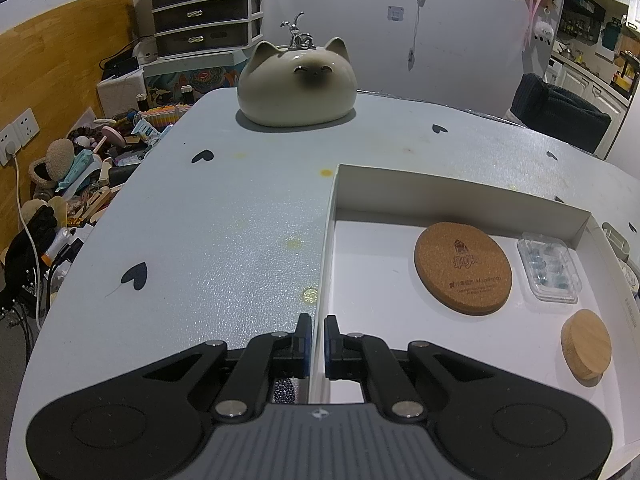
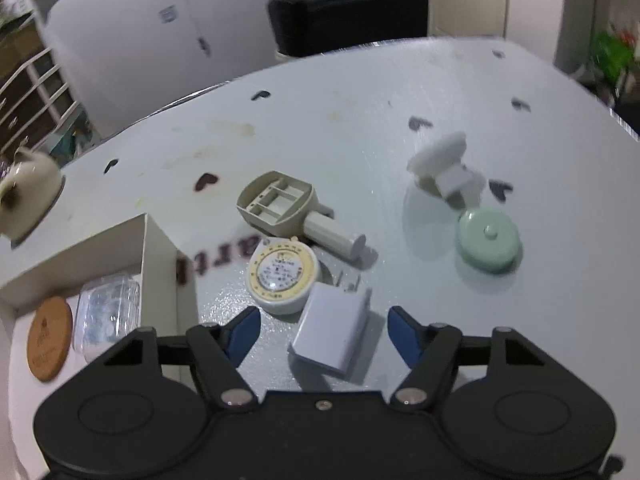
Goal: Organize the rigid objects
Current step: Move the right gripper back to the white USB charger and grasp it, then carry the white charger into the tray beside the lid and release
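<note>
Left gripper point(image 1: 318, 334) clamped on box wall point(image 1: 325, 264); right gripper point(image 2: 324, 330) spread around white adapter point(image 2: 330, 330), right-wrist view only.

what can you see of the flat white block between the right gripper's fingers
The flat white block is a small rectangular slab with rounded edges, plastic by the look of it, pale grey-white. It lies flat on the table, turned slightly askew, just below the round yellow-rimmed dial. It sits between the right gripper's blue pads, which stand clear of its sides; nothing grips it yet.
</note>
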A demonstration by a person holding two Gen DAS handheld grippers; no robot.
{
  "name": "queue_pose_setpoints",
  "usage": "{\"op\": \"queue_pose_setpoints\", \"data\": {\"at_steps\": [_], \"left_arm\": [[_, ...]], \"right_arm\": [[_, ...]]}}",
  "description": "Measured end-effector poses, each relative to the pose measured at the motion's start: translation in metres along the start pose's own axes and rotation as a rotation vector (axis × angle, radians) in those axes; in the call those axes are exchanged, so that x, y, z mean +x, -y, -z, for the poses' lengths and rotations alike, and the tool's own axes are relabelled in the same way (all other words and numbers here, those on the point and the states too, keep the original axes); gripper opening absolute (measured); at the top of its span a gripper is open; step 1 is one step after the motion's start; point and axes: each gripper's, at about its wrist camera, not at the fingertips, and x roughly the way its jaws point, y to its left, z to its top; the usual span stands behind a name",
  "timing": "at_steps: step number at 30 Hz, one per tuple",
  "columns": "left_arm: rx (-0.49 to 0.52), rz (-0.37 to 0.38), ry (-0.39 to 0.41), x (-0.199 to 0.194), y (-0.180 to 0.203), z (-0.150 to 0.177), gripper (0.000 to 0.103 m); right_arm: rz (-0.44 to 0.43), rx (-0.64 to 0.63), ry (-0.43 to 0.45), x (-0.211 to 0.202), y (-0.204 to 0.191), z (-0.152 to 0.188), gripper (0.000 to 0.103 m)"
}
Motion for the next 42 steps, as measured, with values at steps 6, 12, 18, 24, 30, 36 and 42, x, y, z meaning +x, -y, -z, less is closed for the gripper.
{"op": "queue_pose_setpoints", "data": {"at_steps": [6,12,18,24,30,36,42], "left_arm": [[-0.002,0.001,0.000,0.000,0.000,0.000,0.005],[-0.003,0.002,0.000,0.001,0.000,0.001,0.005],[-0.004,0.003,0.000,0.001,0.000,0.001,0.005],[-0.004,0.002,0.000,0.001,0.000,0.001,0.005],[-0.005,0.003,0.001,0.002,0.000,0.001,0.005],[-0.005,0.003,0.001,0.001,0.000,0.001,0.005],[-0.008,0.005,0.001,0.002,-0.001,0.001,0.005]], "right_arm": [[0.044,-0.035,-0.029,0.014,-0.008,0.000,0.051],[0.055,-0.044,-0.029,0.013,-0.005,0.001,0.043],[0.062,-0.029,0.009,0.004,-0.002,-0.001,0.039],[0.013,-0.029,0.106,-0.026,-0.012,-0.016,0.039],[-0.127,-0.105,0.156,-0.052,-0.049,-0.025,0.039],[-0.268,-0.252,0.114,-0.056,-0.102,-0.014,0.039],[-0.366,-0.390,0.031,-0.049,-0.142,0.007,0.039]]}}
